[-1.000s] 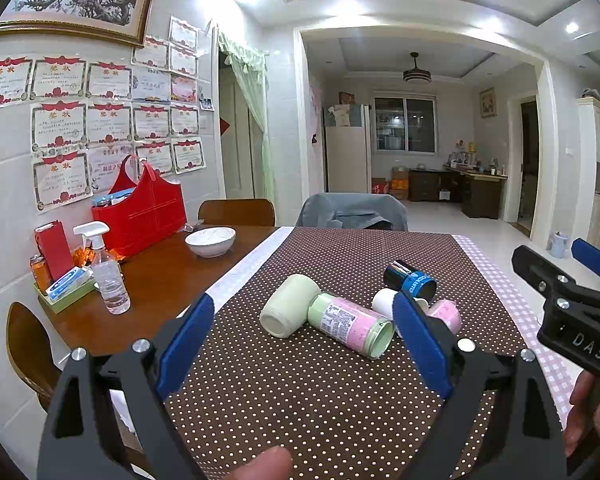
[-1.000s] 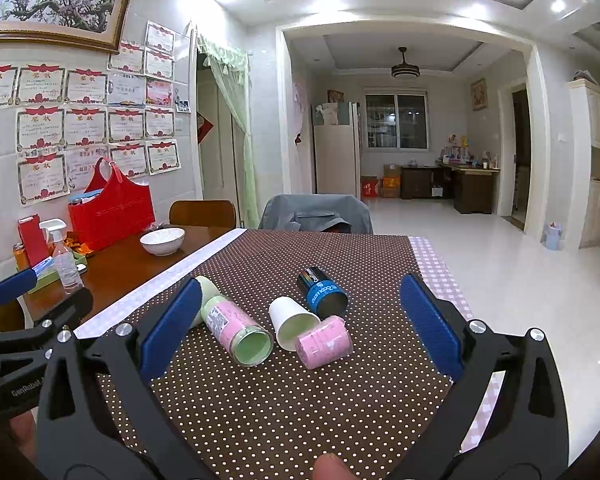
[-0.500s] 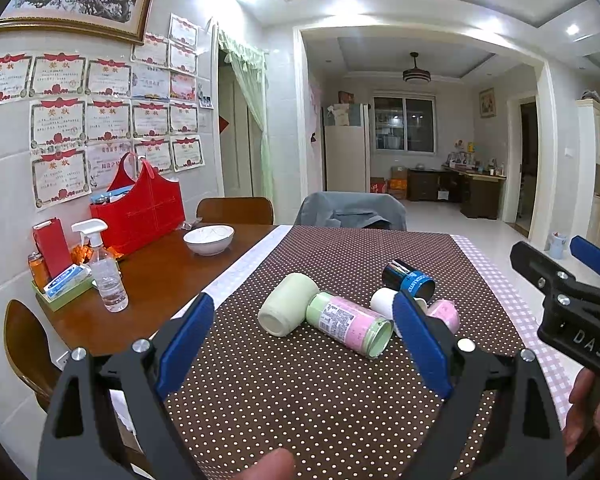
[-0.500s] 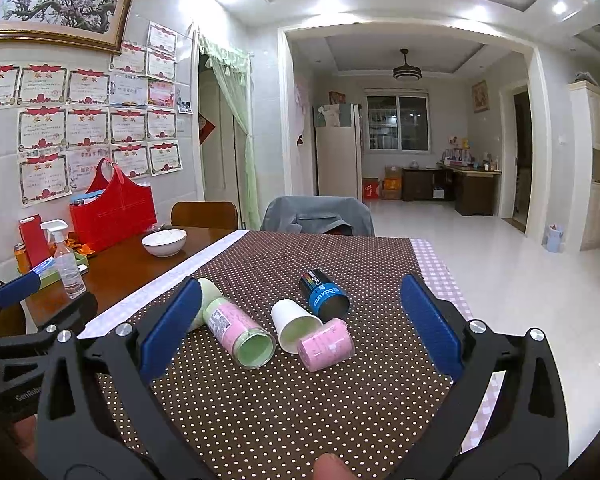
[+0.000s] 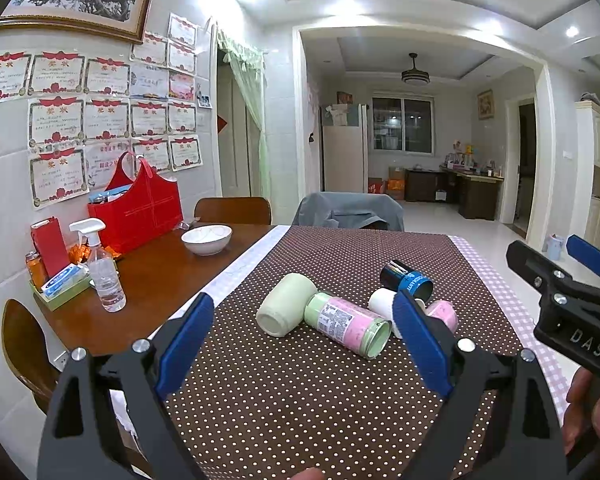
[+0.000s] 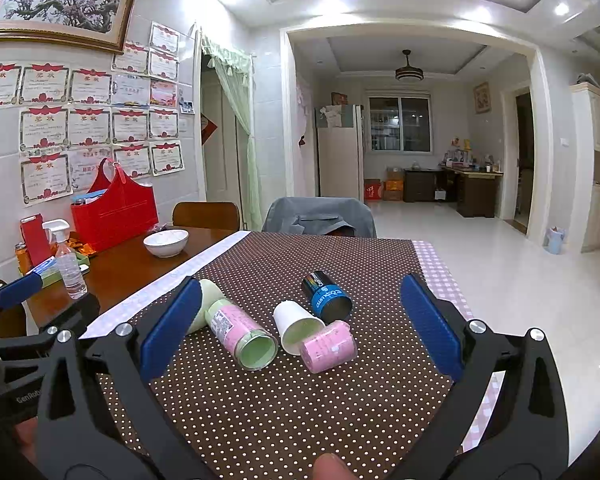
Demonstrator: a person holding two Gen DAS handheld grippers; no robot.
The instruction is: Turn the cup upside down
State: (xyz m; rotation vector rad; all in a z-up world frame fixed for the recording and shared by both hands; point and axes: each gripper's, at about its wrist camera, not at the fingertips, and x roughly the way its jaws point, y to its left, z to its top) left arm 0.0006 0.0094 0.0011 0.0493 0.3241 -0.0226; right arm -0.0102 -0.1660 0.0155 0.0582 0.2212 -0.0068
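Note:
Several cups lie on their sides on the brown dotted cloth (image 5: 300,392): a pale green cup (image 5: 286,310), a pink-and-green labelled cup (image 5: 346,324) (image 6: 240,334), a white paper cup (image 6: 298,326), a small pink cup (image 6: 328,346) and a dark blue cup (image 6: 326,296) (image 5: 406,280). My left gripper (image 5: 300,340) is open and empty, hovering short of the cups. My right gripper (image 6: 300,320) is open and empty, also short of them. Each gripper shows at the edge of the other's view.
A white bowl (image 5: 207,239), a spray bottle (image 5: 104,276), a red bag (image 5: 138,208) and a small tray of items (image 5: 56,284) stand on the bare wooden table (image 5: 160,272) at the left. Chairs stand at the far end and left.
Both grippers have drifted very slightly; the cups have not moved and both grippers stay open.

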